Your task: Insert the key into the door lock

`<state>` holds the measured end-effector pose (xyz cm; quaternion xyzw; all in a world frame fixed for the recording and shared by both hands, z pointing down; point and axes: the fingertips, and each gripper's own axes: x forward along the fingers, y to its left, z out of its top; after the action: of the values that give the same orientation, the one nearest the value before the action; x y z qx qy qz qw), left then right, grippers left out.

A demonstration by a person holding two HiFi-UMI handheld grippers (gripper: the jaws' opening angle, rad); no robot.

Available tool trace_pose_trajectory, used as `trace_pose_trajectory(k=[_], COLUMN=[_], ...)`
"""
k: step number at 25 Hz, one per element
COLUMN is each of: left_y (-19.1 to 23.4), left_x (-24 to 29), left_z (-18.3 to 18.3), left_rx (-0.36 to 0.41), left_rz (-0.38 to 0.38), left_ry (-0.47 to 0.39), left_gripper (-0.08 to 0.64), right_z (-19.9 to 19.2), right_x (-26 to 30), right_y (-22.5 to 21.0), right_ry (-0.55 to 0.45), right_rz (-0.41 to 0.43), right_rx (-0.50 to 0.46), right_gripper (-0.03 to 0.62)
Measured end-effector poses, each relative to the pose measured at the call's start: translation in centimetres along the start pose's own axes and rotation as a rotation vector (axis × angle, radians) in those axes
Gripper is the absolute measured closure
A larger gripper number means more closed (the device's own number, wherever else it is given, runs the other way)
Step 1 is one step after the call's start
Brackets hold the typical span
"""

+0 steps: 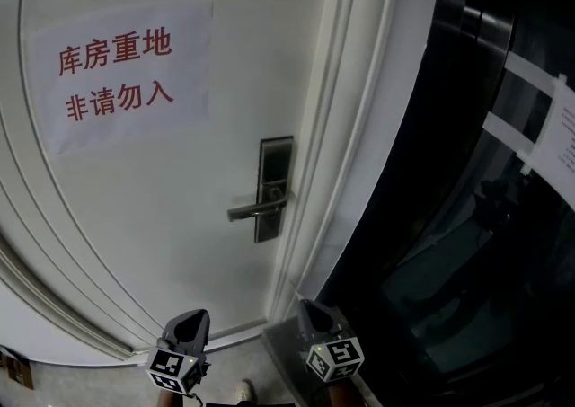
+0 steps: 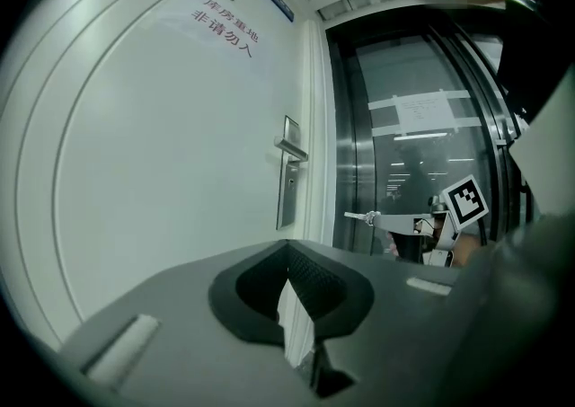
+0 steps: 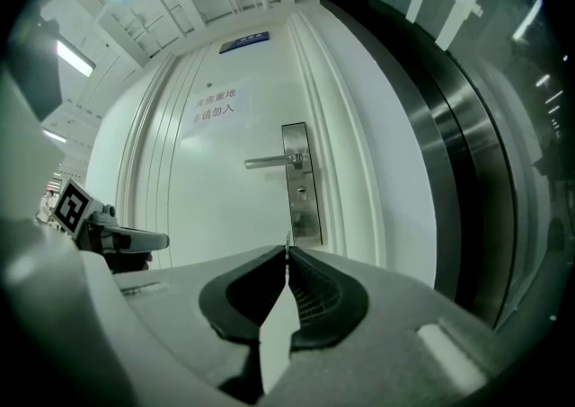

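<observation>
We judge approach step: right gripper (image 3: 287, 254) fingers pinch the small silver key (image 2: 362, 216), left gripper (image 2: 287, 248) fingers pressed together empty, brushed-steel lock plate (image 3: 305, 216) on white door (image 3: 216, 207) at 12 o'clock, well apart; next, line key tip with keyhole (image 3: 301, 191).

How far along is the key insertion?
Done: the key is clamped in the shut right claw, tip poking out front. In hand: that claw faces the lock plate but is well short of the door. To do: reach the keyhole and push the key in. The left claw is shut and empty.
</observation>
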<state>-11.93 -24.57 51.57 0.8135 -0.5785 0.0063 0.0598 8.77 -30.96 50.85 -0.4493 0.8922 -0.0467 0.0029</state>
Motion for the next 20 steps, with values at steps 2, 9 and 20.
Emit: trace_pose_trajectory(k=[2, 9, 20], left_y=[0.4, 1.7, 4.0], left_x=[0.6, 2.0, 3.6], left_z=[0.2, 0.5, 0.8], left_rx=[0.003, 0.012, 0.021], left_rz=[-0.003, -0.010, -0.029], left_ry=[-0.001, 0.005, 0.006], left_gripper=[0.557, 0.557, 0.557], right_z=[0.8, 3.1, 5.2], right_x=[1.2, 5.0, 10.0], right_y=[-0.3, -0.9, -1.4], right_ry=[-0.012, -0.038, -0.067], right_rz=[0.000, -0.002, -0.024], right_rx=[0.000, 0.013, -0.061], right_gripper=[0.581, 0.581, 0.581])
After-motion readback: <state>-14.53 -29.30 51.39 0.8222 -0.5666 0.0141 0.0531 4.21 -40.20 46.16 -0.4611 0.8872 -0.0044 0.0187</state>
